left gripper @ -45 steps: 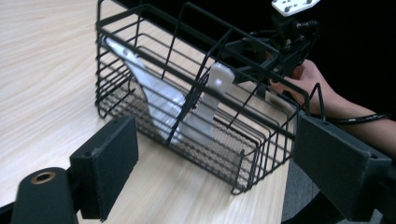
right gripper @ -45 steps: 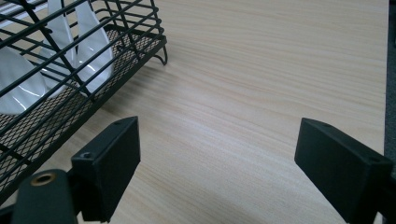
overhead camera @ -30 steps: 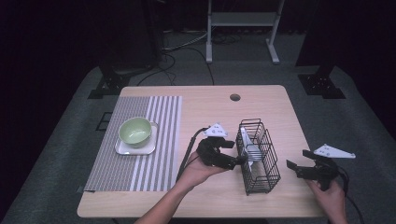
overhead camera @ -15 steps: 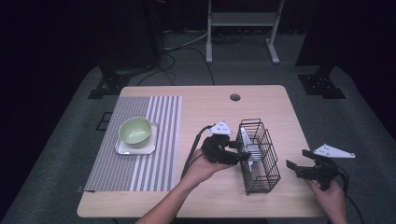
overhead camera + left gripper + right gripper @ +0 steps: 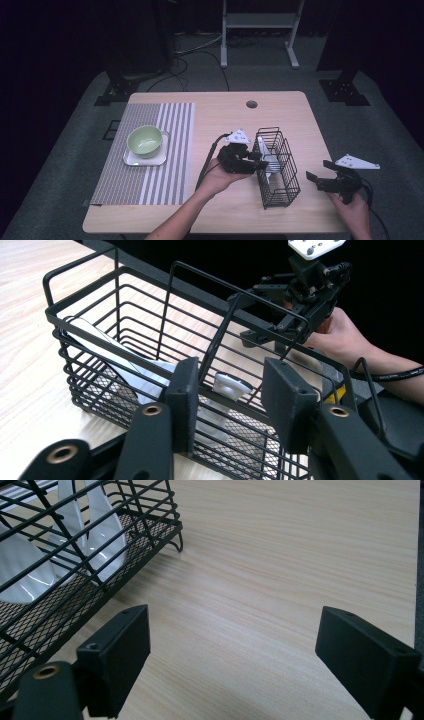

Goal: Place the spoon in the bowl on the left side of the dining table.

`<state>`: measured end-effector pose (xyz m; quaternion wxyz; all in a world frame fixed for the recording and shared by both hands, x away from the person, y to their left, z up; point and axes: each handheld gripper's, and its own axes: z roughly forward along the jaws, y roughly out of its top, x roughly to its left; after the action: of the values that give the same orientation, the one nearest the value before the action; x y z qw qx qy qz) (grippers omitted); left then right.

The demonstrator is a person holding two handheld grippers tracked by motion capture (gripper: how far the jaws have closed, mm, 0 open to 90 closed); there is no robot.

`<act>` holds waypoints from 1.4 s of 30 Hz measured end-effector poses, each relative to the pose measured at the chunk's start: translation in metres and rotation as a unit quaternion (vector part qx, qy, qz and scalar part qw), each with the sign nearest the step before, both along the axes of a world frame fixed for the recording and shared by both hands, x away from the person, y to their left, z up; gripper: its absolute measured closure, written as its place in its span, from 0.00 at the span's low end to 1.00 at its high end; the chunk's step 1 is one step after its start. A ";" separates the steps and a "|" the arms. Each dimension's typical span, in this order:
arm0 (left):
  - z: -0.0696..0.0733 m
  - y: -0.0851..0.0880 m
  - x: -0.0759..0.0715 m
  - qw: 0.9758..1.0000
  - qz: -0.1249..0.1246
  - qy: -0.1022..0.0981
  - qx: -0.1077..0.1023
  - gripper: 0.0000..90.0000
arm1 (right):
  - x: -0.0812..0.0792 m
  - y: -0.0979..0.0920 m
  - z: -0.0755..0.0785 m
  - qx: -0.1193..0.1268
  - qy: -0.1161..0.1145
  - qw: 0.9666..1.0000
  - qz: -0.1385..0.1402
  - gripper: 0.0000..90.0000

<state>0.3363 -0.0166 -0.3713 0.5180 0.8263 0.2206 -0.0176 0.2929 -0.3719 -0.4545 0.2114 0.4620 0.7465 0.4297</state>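
Your left gripper [image 5: 227,400], centre frame, has just been closing around a white spoon handle [image 5: 231,385] in the unlabelled wire basket [image 5: 125,315], pads not touching; your right gripper [image 5: 232,655] gapes open.

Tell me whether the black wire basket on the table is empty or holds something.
Not empty: the black wire basket holds white spoon-like utensils.

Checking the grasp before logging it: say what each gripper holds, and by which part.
Left gripper: jaws just been closing around a white spoon's handle tip in the wire basket; pads apart from it, nothing gripped yet. Right gripper: open above the table, holding nothing.
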 end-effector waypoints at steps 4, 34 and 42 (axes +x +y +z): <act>-0.002 0.000 0.000 1.000 -0.002 -0.002 -0.003 0.79 | 0.000 0.000 0.000 0.000 0.000 1.000 -0.001 0.15; -0.004 0.001 0.000 0.997 0.020 0.047 -0.063 0.94 | 0.000 -0.001 0.000 0.000 -0.002 1.000 -0.002 0.15; -0.002 0.005 0.001 0.993 0.024 0.066 -0.090 0.95 | 0.000 -0.001 0.000 0.000 -0.003 1.000 -0.002 0.15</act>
<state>0.3373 -0.0119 -0.3734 0.5751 0.7674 0.2721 -0.0797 0.2933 -0.3730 -0.4545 0.2144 0.4627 0.7446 0.4307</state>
